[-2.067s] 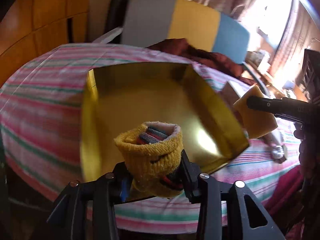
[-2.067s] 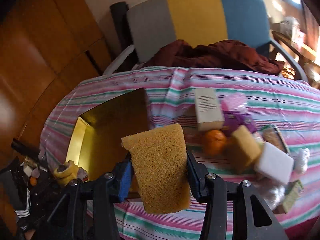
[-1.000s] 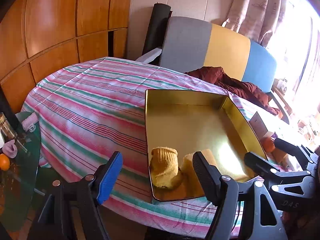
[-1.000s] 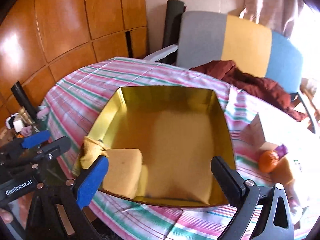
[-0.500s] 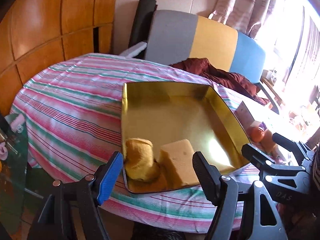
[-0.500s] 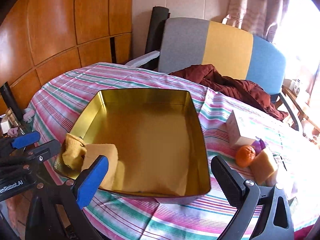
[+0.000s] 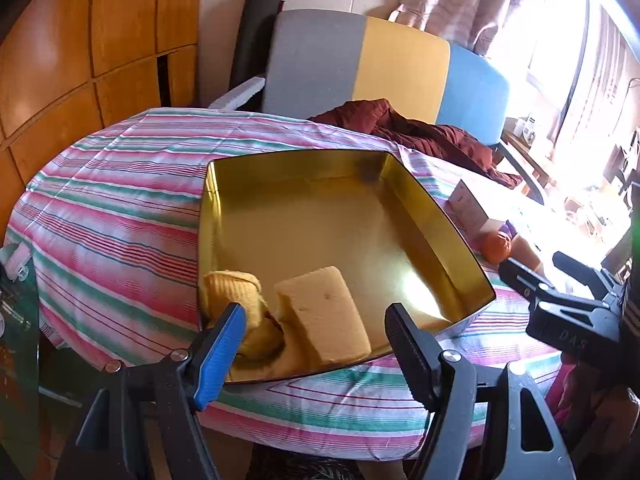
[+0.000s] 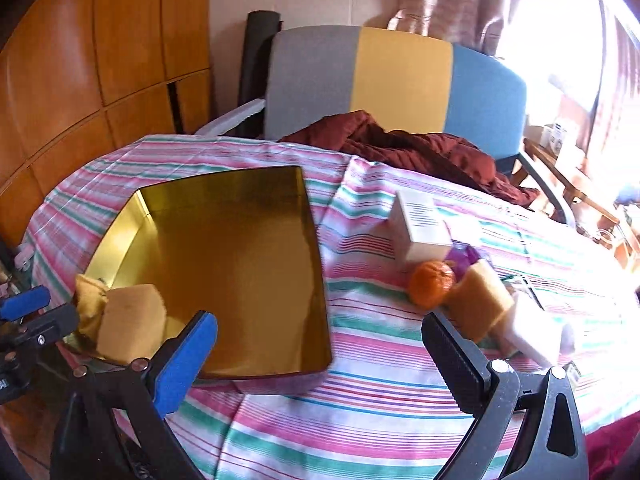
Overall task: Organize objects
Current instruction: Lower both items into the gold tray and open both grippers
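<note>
Both grippers hang empty over the near edge of the striped table, and each has its jaws spread wide with nothing between them: the left gripper (image 7: 316, 344) over the tin's near rim, the right gripper (image 8: 320, 356) further along toward the clutter. The gold tin (image 8: 224, 208) already holds a yellow knitted sock (image 7: 236, 292) and a yellow sponge (image 7: 324, 312), lying against each other in its near corner, at about seven o'clock from the tin's middle. What remains outside sits in a huddle at roughly three o'clock from the tin, well apart from it: a white box (image 8: 420, 232), an orange (image 8: 433, 283) just in front of it, a second sponge (image 8: 480, 304) touching the orange's right side, and a white block (image 8: 536, 332) beside that. A purple thing behind the orange is too hidden to name. I'd guess the right hand goes for this cluster next. The orange looks firm but round and smooth-skinned, so it could roll or squirt out; it wants the pads across its widest part. The second sponge should be light and squashy, easy to pinch across its flat faces, though it will give under pressure. The box seems stiff and light, best taken across its narrow sides. Crowding is the nuisance: a jaw may nudge the neighbours.
</note>
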`<state>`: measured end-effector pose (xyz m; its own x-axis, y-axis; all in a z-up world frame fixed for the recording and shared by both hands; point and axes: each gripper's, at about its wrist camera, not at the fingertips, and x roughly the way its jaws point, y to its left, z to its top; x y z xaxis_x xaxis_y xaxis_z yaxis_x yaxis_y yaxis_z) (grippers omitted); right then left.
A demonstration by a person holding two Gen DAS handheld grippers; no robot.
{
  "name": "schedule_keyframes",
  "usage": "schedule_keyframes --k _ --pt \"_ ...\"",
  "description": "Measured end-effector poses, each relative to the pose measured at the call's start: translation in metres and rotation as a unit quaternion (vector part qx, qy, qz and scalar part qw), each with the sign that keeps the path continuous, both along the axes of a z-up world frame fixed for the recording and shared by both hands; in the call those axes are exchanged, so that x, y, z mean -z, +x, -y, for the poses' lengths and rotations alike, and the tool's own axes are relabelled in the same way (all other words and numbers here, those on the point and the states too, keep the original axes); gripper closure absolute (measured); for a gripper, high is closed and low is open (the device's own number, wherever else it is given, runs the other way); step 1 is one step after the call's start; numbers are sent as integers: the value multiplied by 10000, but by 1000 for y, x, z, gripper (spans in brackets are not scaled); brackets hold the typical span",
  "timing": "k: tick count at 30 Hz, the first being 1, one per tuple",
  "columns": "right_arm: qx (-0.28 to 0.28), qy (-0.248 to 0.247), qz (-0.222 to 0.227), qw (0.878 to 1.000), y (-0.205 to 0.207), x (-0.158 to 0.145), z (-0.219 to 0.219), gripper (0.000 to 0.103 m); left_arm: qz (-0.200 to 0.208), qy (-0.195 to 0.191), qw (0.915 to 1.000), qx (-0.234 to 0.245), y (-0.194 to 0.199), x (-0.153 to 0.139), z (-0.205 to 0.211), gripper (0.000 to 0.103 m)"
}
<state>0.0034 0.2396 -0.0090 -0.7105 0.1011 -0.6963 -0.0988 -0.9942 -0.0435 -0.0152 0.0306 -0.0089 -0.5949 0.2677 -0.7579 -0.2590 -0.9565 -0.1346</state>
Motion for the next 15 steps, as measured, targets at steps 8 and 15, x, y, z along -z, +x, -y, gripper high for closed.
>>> schedule_keyframes --k 8,15 --pt "180 87 -117 9997 4 -6 -16 0 -23 -69 9998 184 -1 -2 -15 30" --pt "276 82 -178 9994 5 -10 -26 0 -27 -125 9990 433 -4 -4 -37 30"
